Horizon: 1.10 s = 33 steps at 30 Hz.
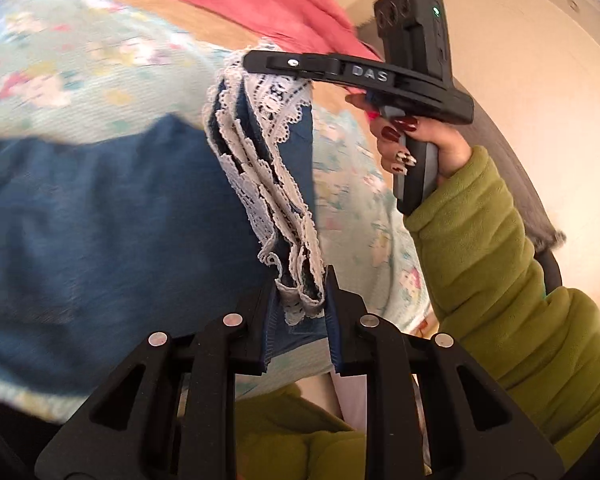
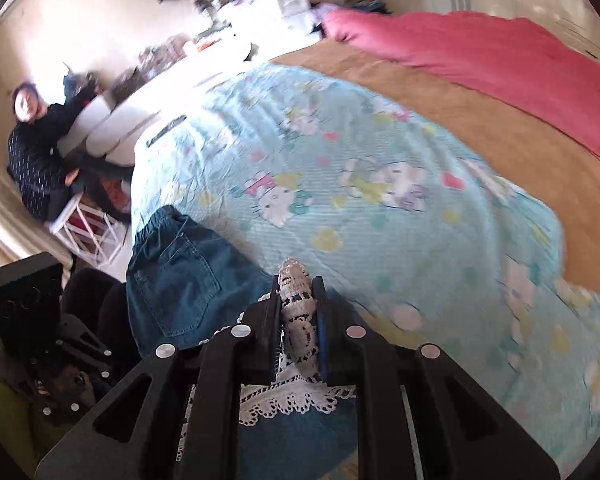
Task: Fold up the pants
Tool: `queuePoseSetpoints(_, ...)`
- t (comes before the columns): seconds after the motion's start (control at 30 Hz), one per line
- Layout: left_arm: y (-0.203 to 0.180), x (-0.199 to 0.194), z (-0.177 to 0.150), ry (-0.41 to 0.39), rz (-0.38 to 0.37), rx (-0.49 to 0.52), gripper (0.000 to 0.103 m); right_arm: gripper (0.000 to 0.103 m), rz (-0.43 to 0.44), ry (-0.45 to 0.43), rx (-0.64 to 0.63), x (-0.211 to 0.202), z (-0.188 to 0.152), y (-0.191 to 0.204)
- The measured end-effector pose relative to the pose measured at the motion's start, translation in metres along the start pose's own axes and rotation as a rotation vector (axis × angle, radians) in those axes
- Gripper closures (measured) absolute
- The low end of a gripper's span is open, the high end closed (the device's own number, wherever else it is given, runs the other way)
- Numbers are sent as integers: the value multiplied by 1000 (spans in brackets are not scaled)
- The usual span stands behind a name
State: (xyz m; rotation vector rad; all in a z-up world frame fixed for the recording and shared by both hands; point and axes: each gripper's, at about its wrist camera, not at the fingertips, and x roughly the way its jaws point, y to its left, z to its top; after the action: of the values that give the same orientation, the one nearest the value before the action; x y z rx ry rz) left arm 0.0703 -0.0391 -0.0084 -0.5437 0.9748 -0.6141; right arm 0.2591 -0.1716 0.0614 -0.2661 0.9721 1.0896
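Left gripper (image 1: 300, 292): jaws clenched on the lace-trimmed hem (image 1: 300, 300) of the blue denim pants (image 1: 100, 208), the white lace bunched between the two fingers. From this grip the hem runs taut, up and away, to the right gripper (image 1: 260, 62), seen side-on and held by a hand (image 1: 412, 140) in a green sleeve (image 1: 500, 240).

Right gripper (image 2: 298, 304), own view: jaws clenched on a roll of the same lace hem (image 2: 296, 280), with more lace and denim hanging below the fingers. The left gripper (image 2: 76, 344) shows at the lower left of this view.

The pants (image 2: 180, 280) lie near the edge of the bed, on a pale blue cartoon-print sheet (image 2: 380, 208). The waistband and a back pocket (image 2: 188, 256) rest flat on the sheet, towards the bed's edge; the leg ends are lifted off it between the two grippers.

Beyond the sheet lie a tan blanket (image 2: 480, 112) and a pink cover (image 2: 500, 52), towards the far side of the bed. A person in dark clothing (image 2: 36, 152) sits on the floor beside the bed.
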Motion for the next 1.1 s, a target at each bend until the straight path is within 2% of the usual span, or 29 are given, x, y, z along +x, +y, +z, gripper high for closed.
queuePoseSetpoints(0.17,35,-14,-15,16,45,-91,89,90,10,164,-128,95,29,42)
queuePoseSetpoints(0.23,50,-11,-21,37,57,-129,89,86,-35,212,-174,123,29,53)
queuePoseSetpoints(0.3,70,-5,-28,71,58,-185,89,83,-78,224,-166,137,28,51)
queuePoseSetpoints(0.37,79,-2,-34,78,68,-215,89,70,-76,165,-112,127,31,41)
queuePoseSetpoints(0.43,83,-6,-35,71,55,-222,89,48,-70,23,-37,89,31,26)
queuePoseSetpoints(0.5,84,-14,-33,46,49,-213,89,45,-86,-115,28,43,20,11)
queuePoseSetpoints(0.57,75,-24,-27,14,42,-205,89,44,-143,-191,65,5,0,0)
queuePoseSetpoints(0.6,77,-28,-23,3,43,-196,89,44,-181,-200,75,-6,-12,-2)
queuePoseSetpoints(0.67,69,-33,-22,-14,61,-162,89,44,-236,-180,76,-17,-39,1)
queuePoseSetpoints(0.8,46,-40,-22,0,119,-73,87,43,-232,-104,38,-7,-87,25)
queuePoseSetpoints(0.83,38,-36,-19,0,126,-57,87,33,-219,-78,34,1,-93,34)
queuePoseSetpoints(0.87,29,-35,-19,-3,131,-33,87,28,-202,-35,28,12,-103,41)
queuePoseSetpoints(0.9,18,-32,-14,-8,139,-9,87,27,-207,7,12,24,-112,48)
queuePoseSetpoints(1.0,10,-33,-12,-19,203,82,85,27,-314,137,-48,55,-138,62)
queuePoseSetpoints(1.1,12,-18,-9,4,262,86,84,27,-343,100,-24,48,-146,66)
